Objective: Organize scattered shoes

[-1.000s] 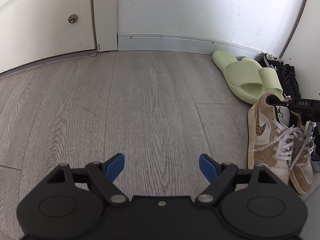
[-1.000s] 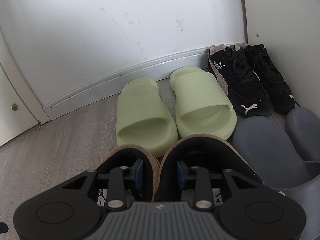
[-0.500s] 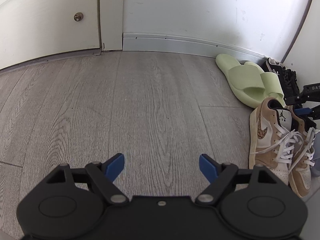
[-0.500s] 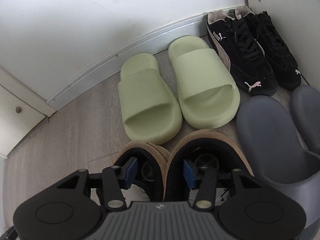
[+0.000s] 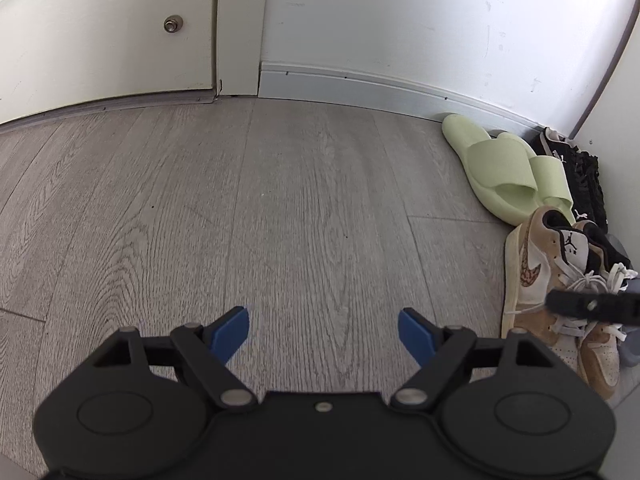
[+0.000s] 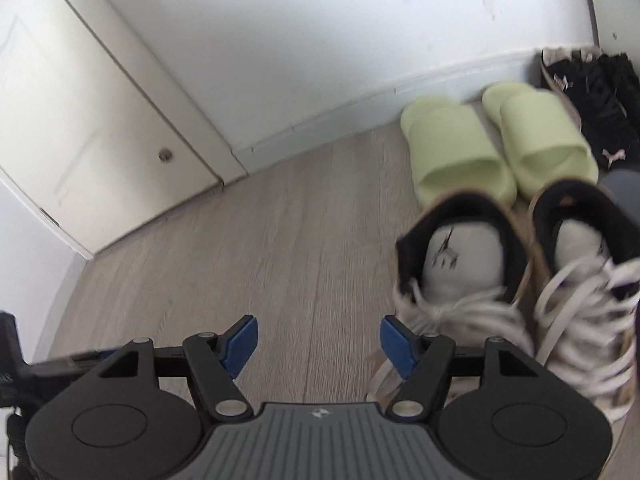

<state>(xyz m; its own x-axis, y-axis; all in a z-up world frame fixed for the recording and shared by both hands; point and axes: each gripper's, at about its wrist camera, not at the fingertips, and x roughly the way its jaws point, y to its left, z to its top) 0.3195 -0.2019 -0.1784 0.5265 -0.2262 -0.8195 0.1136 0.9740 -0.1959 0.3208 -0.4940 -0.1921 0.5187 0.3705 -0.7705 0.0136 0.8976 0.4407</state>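
Both wrist cameras look down over the grey wood-plank floor (image 5: 280, 208) toward the white wall; both views share the pale green foam slides (image 6: 460, 148) and white door (image 5: 100, 28).

The right tool (image 6: 319, 346) is held agape over bare floor (image 6: 248, 248); tan sneakers (image 6: 516, 268) are seen beside it.

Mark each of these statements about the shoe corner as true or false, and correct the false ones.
1. The right gripper is clamped on a tan suede sneaker. False: its jaws are open over bare floor.
2. The pale green foam slides sit side by side near the baseboard. True.
3. The left gripper holds a slide. False: it is open and empty.
4. The black lace-up sneakers sit in the corner beyond the slides. True.
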